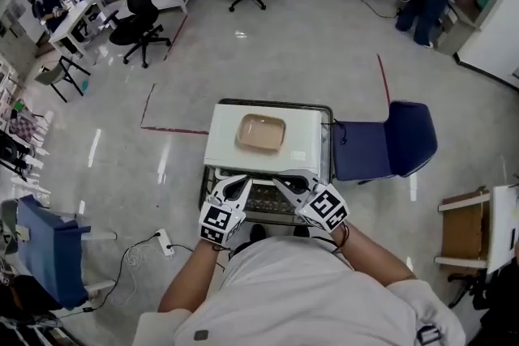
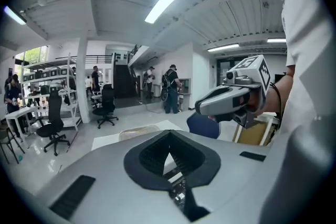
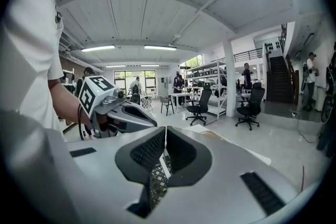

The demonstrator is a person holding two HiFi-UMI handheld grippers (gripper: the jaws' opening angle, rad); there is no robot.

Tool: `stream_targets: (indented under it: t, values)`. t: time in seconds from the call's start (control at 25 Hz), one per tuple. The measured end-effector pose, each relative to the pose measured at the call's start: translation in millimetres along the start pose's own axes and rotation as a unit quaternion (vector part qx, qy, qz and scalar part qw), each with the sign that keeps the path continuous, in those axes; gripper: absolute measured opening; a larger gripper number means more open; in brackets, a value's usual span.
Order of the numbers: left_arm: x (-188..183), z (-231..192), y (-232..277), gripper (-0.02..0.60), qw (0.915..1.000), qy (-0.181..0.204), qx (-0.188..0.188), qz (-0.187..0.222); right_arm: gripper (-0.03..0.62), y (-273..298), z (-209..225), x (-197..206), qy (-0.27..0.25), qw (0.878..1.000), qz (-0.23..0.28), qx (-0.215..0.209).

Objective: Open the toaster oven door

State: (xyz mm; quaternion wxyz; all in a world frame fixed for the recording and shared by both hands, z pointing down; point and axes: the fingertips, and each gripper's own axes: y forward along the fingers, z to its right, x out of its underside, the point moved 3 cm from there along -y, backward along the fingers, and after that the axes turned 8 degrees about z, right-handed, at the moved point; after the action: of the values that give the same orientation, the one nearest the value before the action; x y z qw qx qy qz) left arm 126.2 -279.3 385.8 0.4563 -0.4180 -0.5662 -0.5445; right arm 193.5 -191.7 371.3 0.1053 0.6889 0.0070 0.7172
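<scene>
The white toaster oven [image 1: 231, 143] stands on a metal cart [image 1: 327, 143], with a tan tray [image 1: 261, 133] on its top. Along its near edge lies a dark gridded panel [image 1: 266, 198]; I cannot tell whether this is the door. My left gripper [image 1: 240, 184] and right gripper [image 1: 284, 182] hover over that front edge, tips angled toward each other, both shut and holding nothing. In the left gripper view the shut left gripper [image 2: 169, 159] points over the oven top [image 2: 105, 140], and the right gripper [image 2: 231, 99] is beside it. Wire mesh [image 3: 155, 180] shows below the shut right gripper [image 3: 165, 150].
A blue chair [image 1: 383, 146] stands right of the cart. A power strip [image 1: 165, 241] with a cable lies on the floor at the left, near another blue chair [image 1: 47, 249]. A cardboard-lined shelf [image 1: 466, 231] is at the right. Office chairs and desks are far off.
</scene>
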Motion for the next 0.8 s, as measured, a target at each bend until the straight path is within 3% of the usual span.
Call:
stream_targets:
  t: [0.2, 0.6, 0.68, 0.8]
  values:
    - [20, -18, 2, 0.017, 0.9976, 0.042, 0.045, -0.030, 0.021, 18, 0, 7, 0.007, 1.000, -0.012, 0.023]
    - [64, -41, 15, 0.023, 0.9883, 0.048, 0.119, -0.082, 0.067, 40, 2, 59, 0.018, 0.995, -0.081, 0.056]
    - [73, -45, 17, 0.068, 0.9857, 0.050, 0.131, -0.094, 0.079, 43, 0, 73, 0.017, 0.993, -0.101, 0.058]
    - [87, -47, 20, 0.077, 0.9811, 0.062, 0.148, -0.109, 0.084, 48, 0, 89, 0.013, 0.990, -0.122, 0.063]
